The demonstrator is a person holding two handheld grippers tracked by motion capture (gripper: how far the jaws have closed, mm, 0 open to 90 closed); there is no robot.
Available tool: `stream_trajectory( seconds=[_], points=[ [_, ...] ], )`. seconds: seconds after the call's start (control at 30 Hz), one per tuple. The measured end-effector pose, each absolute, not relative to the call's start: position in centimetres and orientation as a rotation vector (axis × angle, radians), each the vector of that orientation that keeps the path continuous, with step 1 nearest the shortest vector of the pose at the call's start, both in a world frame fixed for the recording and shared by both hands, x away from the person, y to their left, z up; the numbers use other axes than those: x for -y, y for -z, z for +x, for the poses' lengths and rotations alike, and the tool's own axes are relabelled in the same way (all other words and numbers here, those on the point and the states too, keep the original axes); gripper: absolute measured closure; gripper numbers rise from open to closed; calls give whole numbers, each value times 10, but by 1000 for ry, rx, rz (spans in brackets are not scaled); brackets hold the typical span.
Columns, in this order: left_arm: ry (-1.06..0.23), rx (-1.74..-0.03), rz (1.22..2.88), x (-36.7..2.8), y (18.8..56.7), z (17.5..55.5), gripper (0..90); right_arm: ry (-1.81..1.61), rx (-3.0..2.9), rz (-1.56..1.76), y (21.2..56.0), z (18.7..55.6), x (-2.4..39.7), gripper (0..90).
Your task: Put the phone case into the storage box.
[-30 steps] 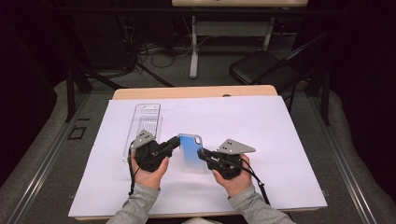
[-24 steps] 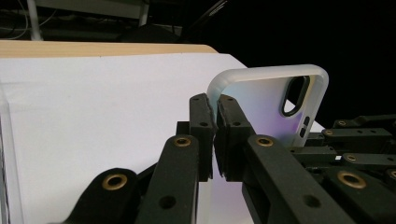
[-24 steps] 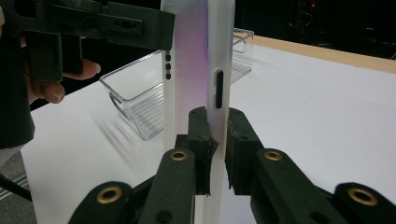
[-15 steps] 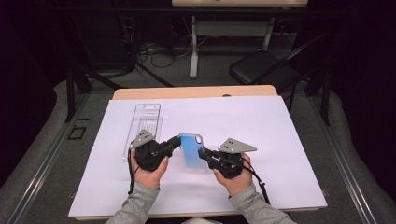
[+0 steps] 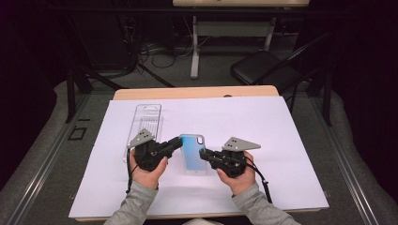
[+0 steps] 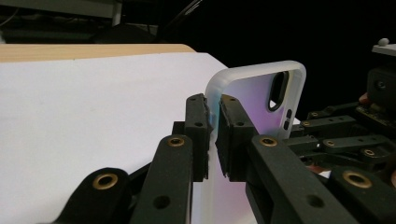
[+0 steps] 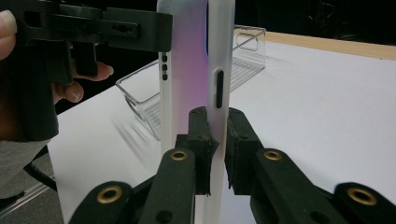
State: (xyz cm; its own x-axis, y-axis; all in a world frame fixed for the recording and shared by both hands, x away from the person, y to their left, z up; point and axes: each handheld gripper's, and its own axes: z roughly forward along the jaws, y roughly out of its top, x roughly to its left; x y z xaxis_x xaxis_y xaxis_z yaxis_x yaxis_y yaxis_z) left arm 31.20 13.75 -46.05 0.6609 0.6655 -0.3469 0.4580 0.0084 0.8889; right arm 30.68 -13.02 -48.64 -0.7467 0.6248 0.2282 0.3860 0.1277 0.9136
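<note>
A translucent phone case with a bluish back and a camera cut-out hangs between both grippers just above the white sheet. My left gripper is shut on its left rim near the camera end; in the left gripper view the pads pinch the frosted edge of the case. My right gripper is shut on the opposite rim. The right gripper view looks along that gripper, clamped just below the side-button slot of the case, with the left gripper beyond.
A clear plastic package tray lies on the white sheet to the left of the left hand. The sheet covers a wooden table. A dark chair and cables sit on the floor past the far edge.
</note>
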Motion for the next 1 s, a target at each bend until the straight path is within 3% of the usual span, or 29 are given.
stream_trajectory(
  seconds=[1.0],
  points=[
    [-91, -895, 1637, -145, 461, 320, 817, -1696, -2218, 976, 486, 310, 134, 822]
  ],
)
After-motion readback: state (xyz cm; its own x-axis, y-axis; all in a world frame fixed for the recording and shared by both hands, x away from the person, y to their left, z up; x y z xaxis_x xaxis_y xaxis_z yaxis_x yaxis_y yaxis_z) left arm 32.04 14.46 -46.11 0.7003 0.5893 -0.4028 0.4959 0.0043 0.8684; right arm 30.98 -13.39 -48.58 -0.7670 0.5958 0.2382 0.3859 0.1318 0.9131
